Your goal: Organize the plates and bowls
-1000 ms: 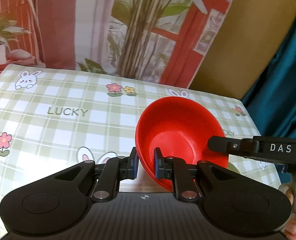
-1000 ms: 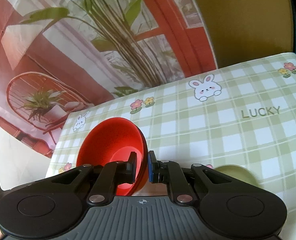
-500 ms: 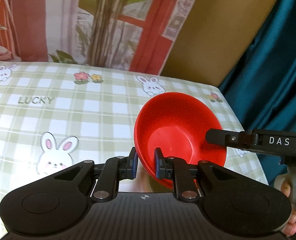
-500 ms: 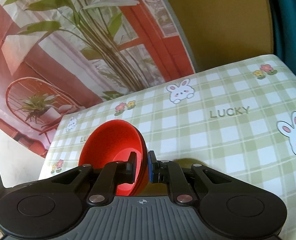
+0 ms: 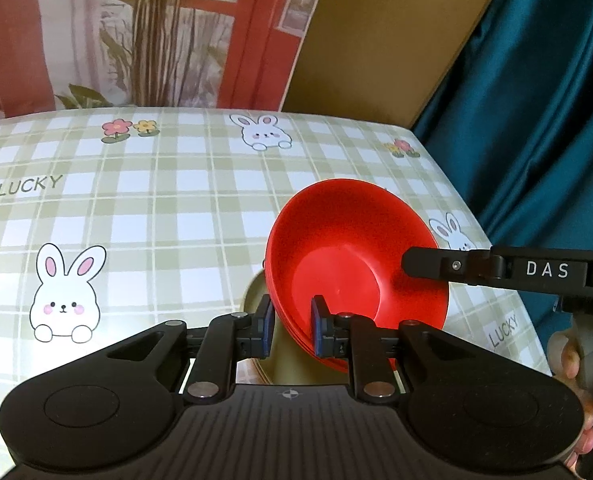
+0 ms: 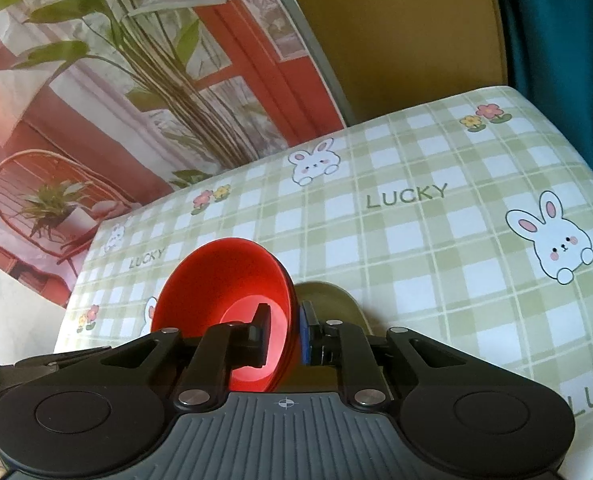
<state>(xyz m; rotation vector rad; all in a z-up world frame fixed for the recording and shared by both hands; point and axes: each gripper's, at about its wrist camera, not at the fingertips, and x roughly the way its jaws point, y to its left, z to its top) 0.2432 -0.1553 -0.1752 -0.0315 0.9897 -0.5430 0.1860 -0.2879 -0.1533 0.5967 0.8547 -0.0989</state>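
Observation:
A red bowl (image 5: 356, 264) is held tilted above the table by both grippers. My left gripper (image 5: 289, 330) is shut on its near rim. My right gripper (image 6: 283, 334) is shut on the opposite rim; the bowl (image 6: 232, 292) shows at lower centre of the right wrist view. One finger of the right gripper (image 5: 436, 262) reaches into the bowl from the right in the left wrist view. An olive green dish (image 6: 328, 300) lies on the table just under the bowl; it also shows in the left wrist view (image 5: 256, 300), mostly hidden.
The table (image 5: 156, 220) has a green checked cloth with rabbits and "LUCKY" print. Its right edge runs beside a teal curtain (image 5: 536, 100). A printed backdrop with plants (image 6: 116, 80) stands behind the far edge.
Both grippers have carried the red bowl to the right across the table. The olive dish has come into view beneath the bowl.

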